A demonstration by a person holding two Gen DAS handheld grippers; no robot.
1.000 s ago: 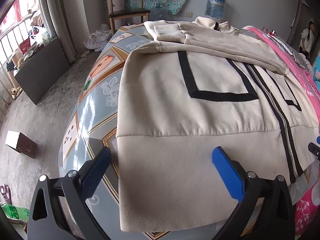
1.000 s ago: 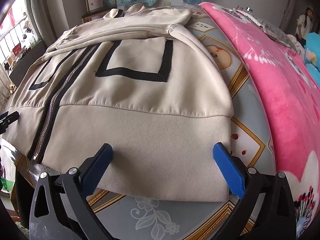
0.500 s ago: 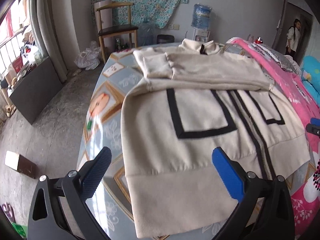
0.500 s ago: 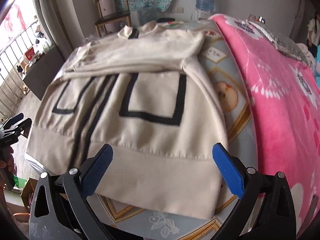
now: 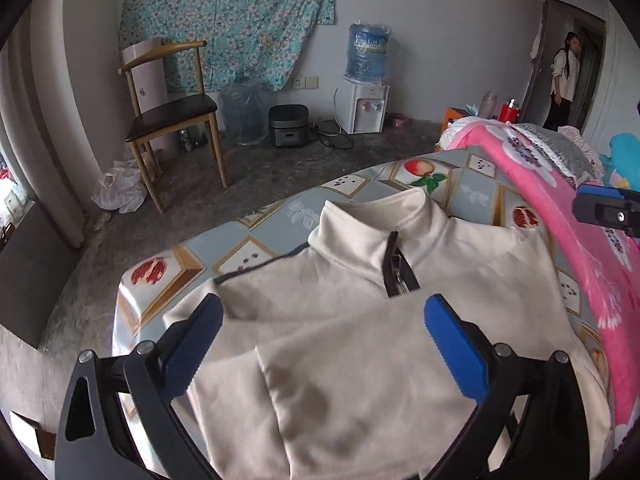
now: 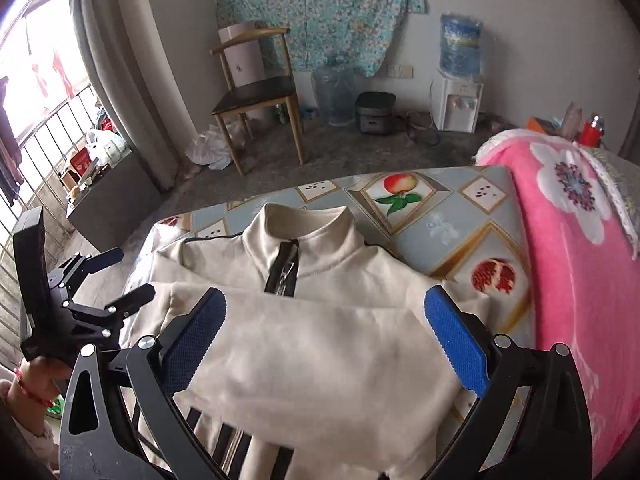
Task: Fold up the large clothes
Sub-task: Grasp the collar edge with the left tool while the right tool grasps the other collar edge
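Cream zip jacket (image 6: 320,344) lies on the fruit-print table (image 6: 448,216), collar (image 6: 304,236) at the far end, long axis running straight away from both grippers. Sleeves look already folded across the chest. Left gripper (image 5: 322,322) and right gripper (image 6: 324,320) hover side by side over the near part, fingers spread wide, gripping nothing. Neither is clearly nearer; the jacket sits directly ahead and below. Pink blanket (image 6: 572,248) lies just beside it on the right.

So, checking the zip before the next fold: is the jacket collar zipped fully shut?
No, the jacket collar gapes open around the zipper.
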